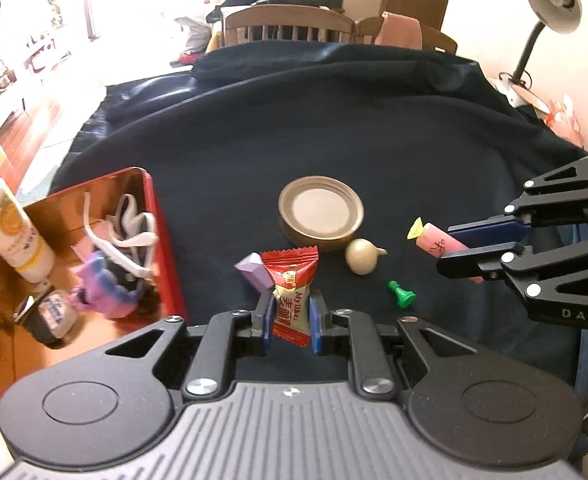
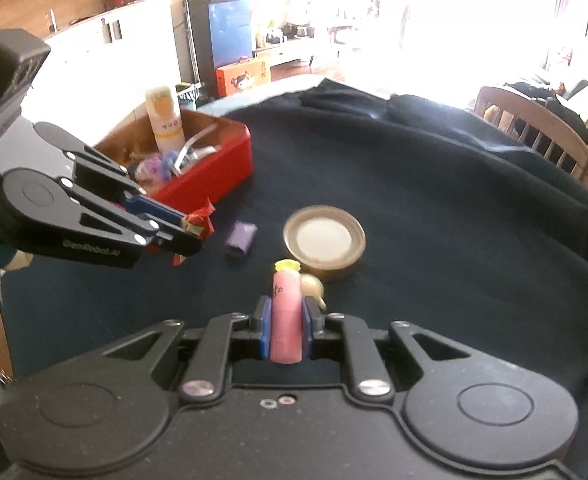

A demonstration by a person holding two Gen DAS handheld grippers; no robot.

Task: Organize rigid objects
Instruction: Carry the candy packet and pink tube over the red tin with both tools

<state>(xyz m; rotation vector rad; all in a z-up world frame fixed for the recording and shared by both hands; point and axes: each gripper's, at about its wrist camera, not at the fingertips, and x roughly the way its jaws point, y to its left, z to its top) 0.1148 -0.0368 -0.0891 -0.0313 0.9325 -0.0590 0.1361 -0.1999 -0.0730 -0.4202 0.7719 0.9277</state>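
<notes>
My left gripper (image 1: pixel 289 320) is shut on a red wrapped candy (image 1: pixel 291 292), held above the dark cloth; the right wrist view shows it as the left gripper (image 2: pixel 185 236) with the candy (image 2: pixel 199 220). My right gripper (image 2: pixel 286 328) is shut on a pink tube with a yellow end (image 2: pixel 286 312); from the left wrist it shows as the right gripper (image 1: pixel 454 248) and tube (image 1: pixel 434 242). On the cloth lie a round metal lid (image 1: pixel 321 218), a cream onion-shaped piece (image 1: pixel 362 261), a green pawn (image 1: pixel 401 294) and a purple block (image 1: pixel 251 274).
A red tin box (image 1: pixel 165 240) stands at the left with a white bottle (image 1: pixel 11 232), purple toy and cords inside; it is also in the right wrist view (image 2: pixel 213 172). Wooden chairs (image 1: pixel 289 26) stand beyond the table. A desk lamp (image 1: pixel 550 4) is at the far right.
</notes>
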